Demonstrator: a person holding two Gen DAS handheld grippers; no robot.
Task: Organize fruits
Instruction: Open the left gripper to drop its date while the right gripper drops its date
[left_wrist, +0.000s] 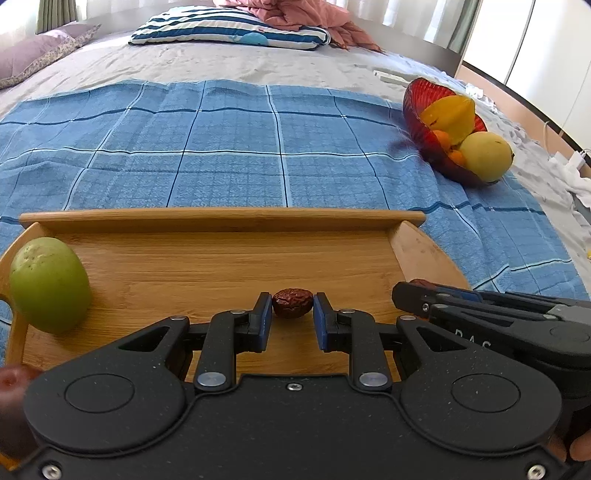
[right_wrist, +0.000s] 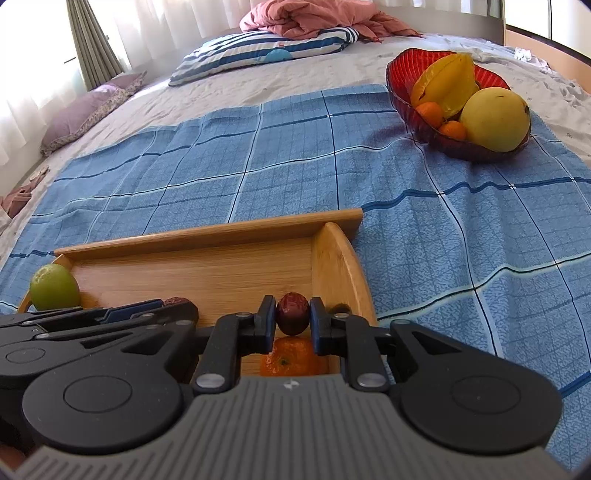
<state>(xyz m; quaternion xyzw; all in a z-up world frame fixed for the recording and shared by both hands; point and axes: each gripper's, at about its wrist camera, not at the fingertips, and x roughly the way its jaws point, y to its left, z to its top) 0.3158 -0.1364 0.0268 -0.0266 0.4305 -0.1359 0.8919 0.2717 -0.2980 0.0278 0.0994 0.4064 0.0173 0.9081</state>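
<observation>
Only the right wrist view showed us an orange mandarin on the tray floor, directly under the right gripper. Only the left wrist view caught a dark red, smooth fruit at its near left edge, mostly cut off.

The wooden tray was bamboo-grained with raised rims and lay on a blue checked cloth spread over a grey bedsheet. A green, matte, rounded fruit sat at the tray's left end. Far right, a red ribbed glass bowl held a ridged yellow starfruit, a smooth yellow round fruit and two small oranges.

We saw the left gripper with blue pads flanking a wrinkled, red-brown jujube; both pads appeared to touch its ends, but we could not tell whether it was clamped or only bracketed on the tray. The right gripper was closed on a second jujube, glossier and held upright between its pads, above the mandarin near the tray's right wall.
</observation>
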